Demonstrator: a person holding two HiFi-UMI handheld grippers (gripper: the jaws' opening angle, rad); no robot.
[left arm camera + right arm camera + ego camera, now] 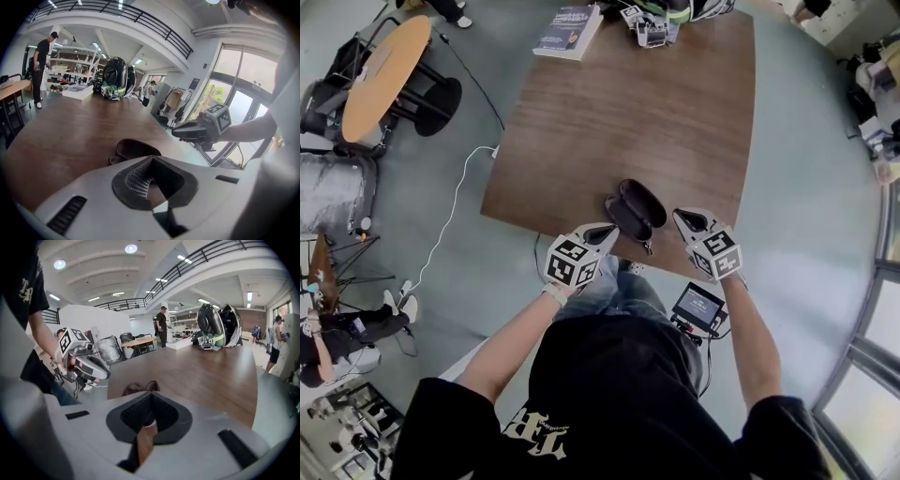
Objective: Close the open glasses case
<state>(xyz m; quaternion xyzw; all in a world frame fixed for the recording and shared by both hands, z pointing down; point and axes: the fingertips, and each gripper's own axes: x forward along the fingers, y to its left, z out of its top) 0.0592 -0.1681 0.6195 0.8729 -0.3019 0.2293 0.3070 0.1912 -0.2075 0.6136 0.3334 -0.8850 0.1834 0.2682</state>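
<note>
A dark brown oval glasses case (635,208) is lying open at the near edge of a brown wooden surface (656,103), the grey left gripper (607,228) and right gripper (682,217) hovering there, fingers together and empty; a nudge risks sliding it off.

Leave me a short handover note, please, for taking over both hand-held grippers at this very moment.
Left hand-held gripper: jaws together, nothing between them, tip close to the left side of the glasses case; whether it touches is unclear.
Right hand-held gripper: jaws together, empty, just right of the case and apart from it.
The case lies open near the near edge of the table, between the two grippers.
Done: nothing yet; the lid is not folded over.
To do: swing the lid over and press it shut, probably steadying the base with one gripper.
</note>
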